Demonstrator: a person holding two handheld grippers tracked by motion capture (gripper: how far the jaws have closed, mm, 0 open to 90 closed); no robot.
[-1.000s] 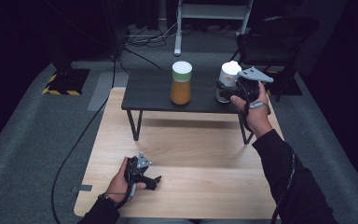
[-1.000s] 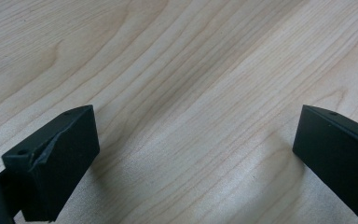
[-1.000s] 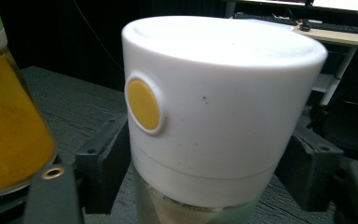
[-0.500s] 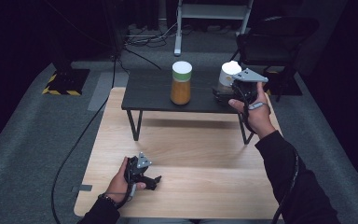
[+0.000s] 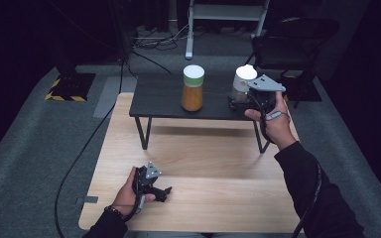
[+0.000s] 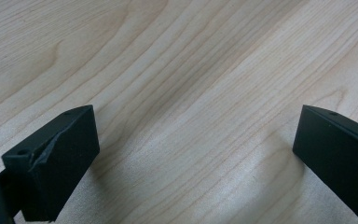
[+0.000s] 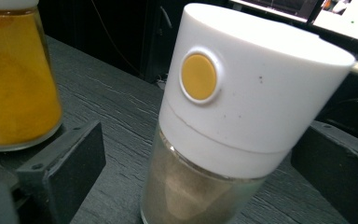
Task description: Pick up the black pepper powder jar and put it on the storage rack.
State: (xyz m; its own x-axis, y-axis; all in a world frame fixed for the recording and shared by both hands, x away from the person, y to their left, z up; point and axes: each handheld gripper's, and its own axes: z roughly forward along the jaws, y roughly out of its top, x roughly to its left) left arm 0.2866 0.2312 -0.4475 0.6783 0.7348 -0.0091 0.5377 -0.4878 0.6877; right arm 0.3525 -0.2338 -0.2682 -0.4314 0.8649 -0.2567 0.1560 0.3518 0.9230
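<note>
Grey-spice jar [image 7: 223, 140] stood between the right hand-held gripper [image 7: 200, 172]'s just-opened, non-touching jaws; judged a reach-to-grasp step, needing closure; left hand-held gripper [image 5: 151, 183] lay released.

Dim room, grey carpet, two tables

A pale wooden table [image 5: 203, 163] lies nearest; at its far edge stands a low black table [image 5: 163, 99]. Beyond are a black folding chair [image 5: 297, 44], a white metal stand [image 5: 225, 15], floor cables [image 5: 151, 37] and a yellow-and-black striped base [image 5: 69, 89].
</note>
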